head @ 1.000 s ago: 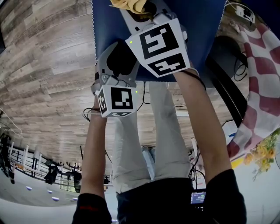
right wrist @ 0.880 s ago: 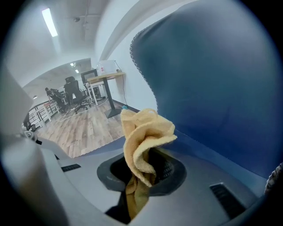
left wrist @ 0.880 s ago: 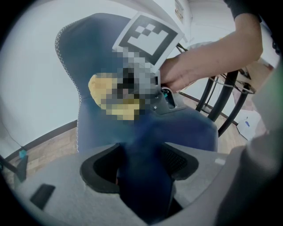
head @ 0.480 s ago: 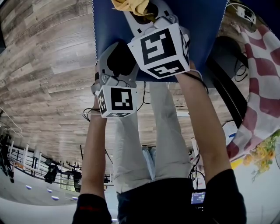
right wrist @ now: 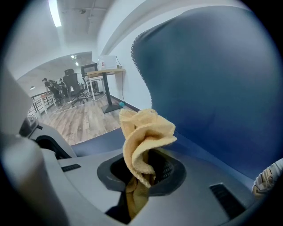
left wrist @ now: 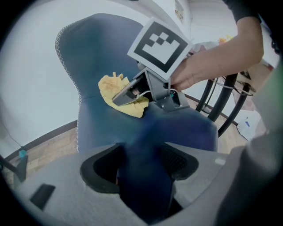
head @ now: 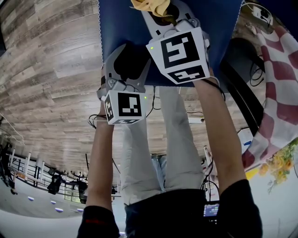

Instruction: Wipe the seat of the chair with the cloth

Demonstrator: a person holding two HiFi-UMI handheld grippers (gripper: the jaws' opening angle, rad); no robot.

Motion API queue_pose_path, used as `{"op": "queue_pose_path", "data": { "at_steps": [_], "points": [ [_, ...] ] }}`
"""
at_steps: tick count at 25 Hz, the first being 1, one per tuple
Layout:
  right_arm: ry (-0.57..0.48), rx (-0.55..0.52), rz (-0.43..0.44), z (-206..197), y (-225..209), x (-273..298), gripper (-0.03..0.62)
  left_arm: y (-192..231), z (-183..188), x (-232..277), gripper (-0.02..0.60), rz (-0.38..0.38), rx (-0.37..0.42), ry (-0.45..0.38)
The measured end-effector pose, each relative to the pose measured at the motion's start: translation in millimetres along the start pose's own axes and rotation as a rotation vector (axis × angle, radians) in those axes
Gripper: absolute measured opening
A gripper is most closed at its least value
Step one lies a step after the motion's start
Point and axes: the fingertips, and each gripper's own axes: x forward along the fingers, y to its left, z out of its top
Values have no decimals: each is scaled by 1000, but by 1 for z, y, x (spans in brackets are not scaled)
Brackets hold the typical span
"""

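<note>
The blue chair seat fills the top of the head view, and its backrest rises in front of the right gripper view. My right gripper is over the seat, shut on a bunched yellow cloth that sticks up from its jaws. From the left gripper view, the cloth lies against the seat near the backrest, under the right gripper. My left gripper is at the seat's front edge, with blue seat fabric clamped between its jaws.
Wooden floor lies left of the chair. A red-and-white checked cloth and cables are at the right, by black chair legs. Desks and office chairs stand far off. The person's legs are below the seat.
The right gripper with the cloth has slid a little to the right across the seat. The left gripper has stayed at the front edge.
</note>
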Motion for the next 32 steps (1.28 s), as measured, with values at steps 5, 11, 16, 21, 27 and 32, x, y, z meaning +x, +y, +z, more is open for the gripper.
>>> {"op": "queue_pose_path", "data": {
  "at_steps": [5,11,16,21,27,32],
  "points": [
    [8,24,-37,-13,-15,-12,54,-1,0,0,285,0,0,0],
    [17,84,-92,-31,-37,-31,54,-1,0,0,285,-1,-3,1],
    [16,113,-120,-42,-50,-43,54,0,0,0,285,-2,-3,2],
    [23,103,-126,-48,-56,-49,54,2,-1,-1,285,3,-3,5],
    [44,134,-151,-63,-70,-64,54,1,-2,-1,285,2,-3,6],
    [54,176,-204,-80,-85,-79,54,1,-1,0,285,9,-6,4]
  ]
}}
